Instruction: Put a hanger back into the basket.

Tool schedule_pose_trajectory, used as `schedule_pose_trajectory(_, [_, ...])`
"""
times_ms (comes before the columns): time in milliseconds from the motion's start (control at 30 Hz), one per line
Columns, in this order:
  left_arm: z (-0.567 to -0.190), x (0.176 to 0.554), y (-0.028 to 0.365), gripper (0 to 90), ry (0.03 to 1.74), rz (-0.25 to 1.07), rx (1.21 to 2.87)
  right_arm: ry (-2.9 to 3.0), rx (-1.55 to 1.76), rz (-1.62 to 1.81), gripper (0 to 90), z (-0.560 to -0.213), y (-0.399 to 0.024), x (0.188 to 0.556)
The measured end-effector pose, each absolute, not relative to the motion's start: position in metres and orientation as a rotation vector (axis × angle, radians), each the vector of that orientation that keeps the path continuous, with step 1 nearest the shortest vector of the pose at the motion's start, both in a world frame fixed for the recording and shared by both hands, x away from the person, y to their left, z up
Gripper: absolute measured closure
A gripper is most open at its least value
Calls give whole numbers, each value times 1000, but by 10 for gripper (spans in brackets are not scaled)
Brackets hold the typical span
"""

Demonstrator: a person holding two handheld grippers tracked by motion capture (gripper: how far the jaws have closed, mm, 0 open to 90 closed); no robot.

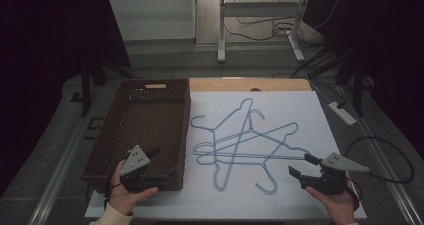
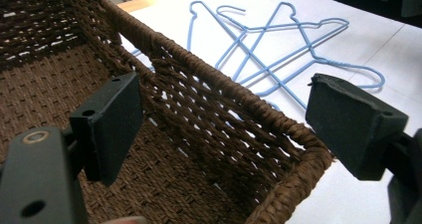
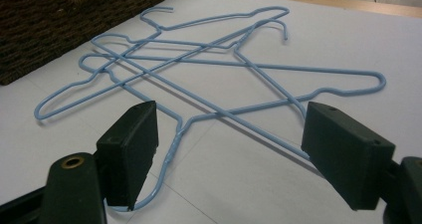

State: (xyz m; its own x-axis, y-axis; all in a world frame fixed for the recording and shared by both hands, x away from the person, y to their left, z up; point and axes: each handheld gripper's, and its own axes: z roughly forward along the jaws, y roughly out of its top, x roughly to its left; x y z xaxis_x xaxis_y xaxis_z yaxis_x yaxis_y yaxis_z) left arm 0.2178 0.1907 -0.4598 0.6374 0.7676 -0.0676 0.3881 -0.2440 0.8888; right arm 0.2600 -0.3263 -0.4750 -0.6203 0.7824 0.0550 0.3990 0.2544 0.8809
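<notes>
Several light-blue wire hangers (image 1: 245, 145) lie tangled in a loose pile on the white sheet, right of an empty brown woven basket (image 1: 150, 92). My left gripper (image 1: 161, 166) hovers open at the basket's near right corner; in the left gripper view its gripper (image 2: 234, 124) straddles the basket rim (image 2: 199, 69) without touching it, with the hangers (image 2: 278, 50) beyond. My right gripper (image 1: 302, 166) is open just right of the pile. In the right gripper view the gripper (image 3: 234, 144) frames the nearest hook of the hangers (image 3: 219, 59), with nothing gripped. The basket (image 3: 59, 20) shows at far left.
A white sheet (image 1: 310, 115) covers the wooden table (image 1: 250, 84). On the floor to the right lie a white power strip (image 1: 342, 112) and cables. A white desk frame (image 1: 222, 30) stands behind the table. Dark curtains close off both sides.
</notes>
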Motion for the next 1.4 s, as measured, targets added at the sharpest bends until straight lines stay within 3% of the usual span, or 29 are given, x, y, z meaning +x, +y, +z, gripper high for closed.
schedule_pose_trajectory(1067, [-462,216,200,176,925,468,1862,2182,1069,1252,245,-474,-317,268])
schedule_pose_trajectory(1400, [-461,214,202,184,908,461,1860,2284,1057,1085,276,-459,-294,306])
